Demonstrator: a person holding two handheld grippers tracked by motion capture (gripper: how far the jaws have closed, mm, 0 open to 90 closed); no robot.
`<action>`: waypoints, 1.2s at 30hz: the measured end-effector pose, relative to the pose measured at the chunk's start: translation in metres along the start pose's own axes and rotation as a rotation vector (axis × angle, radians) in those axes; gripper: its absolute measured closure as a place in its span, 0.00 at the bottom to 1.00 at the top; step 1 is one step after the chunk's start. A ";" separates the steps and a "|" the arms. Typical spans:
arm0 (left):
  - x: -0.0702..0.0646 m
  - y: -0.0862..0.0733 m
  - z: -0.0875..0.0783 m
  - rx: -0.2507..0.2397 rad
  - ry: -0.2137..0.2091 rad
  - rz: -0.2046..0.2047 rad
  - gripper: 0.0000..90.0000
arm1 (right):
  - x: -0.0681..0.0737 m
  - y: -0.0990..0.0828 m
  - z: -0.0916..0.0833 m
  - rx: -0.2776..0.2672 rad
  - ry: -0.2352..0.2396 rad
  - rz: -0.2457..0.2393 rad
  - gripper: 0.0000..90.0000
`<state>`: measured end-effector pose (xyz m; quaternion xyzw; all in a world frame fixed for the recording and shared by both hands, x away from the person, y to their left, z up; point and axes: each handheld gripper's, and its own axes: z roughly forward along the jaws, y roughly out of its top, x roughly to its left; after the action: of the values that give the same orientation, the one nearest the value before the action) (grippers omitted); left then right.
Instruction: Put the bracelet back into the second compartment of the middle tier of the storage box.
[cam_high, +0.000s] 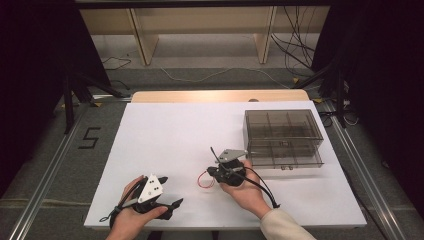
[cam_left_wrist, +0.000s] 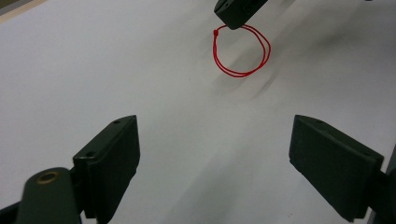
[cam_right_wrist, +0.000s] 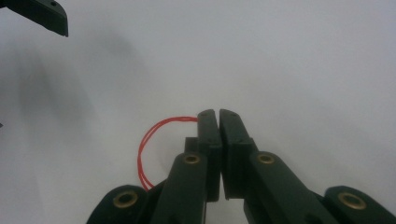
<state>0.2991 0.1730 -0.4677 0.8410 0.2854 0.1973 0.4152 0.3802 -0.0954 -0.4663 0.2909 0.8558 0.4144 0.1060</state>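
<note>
Two grippers over the white table, a red loop pinched in the right one.

At lower left of the high view we see the left gripper, jaws spread wide and empty. Just right of it, near centre, lies the thin red string loop, clamped at its edge by our right gripper, whose jaws are pressed together. Further right stands the smoky clear plastic compartment box.

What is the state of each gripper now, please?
Left gripper: open, holding nothing.
Right gripper: closed on the thin red string loop on the white table.
</note>
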 end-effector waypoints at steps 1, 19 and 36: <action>0.000 0.000 0.000 0.001 0.000 0.002 0.18 | 0.000 0.000 -0.001 0.002 0.000 0.006 0.98; 0.000 0.000 0.000 0.001 0.001 0.000 0.18 | -0.006 -0.001 -0.021 -0.024 -0.015 0.024 0.98; 0.000 0.000 0.000 0.001 0.001 0.000 0.18 | -0.013 0.000 -0.041 -0.059 -0.034 0.043 0.98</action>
<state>0.2990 0.1726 -0.4681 0.8410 0.2858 0.1973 0.4148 0.3731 -0.1302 -0.4412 0.3129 0.8349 0.4365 0.1200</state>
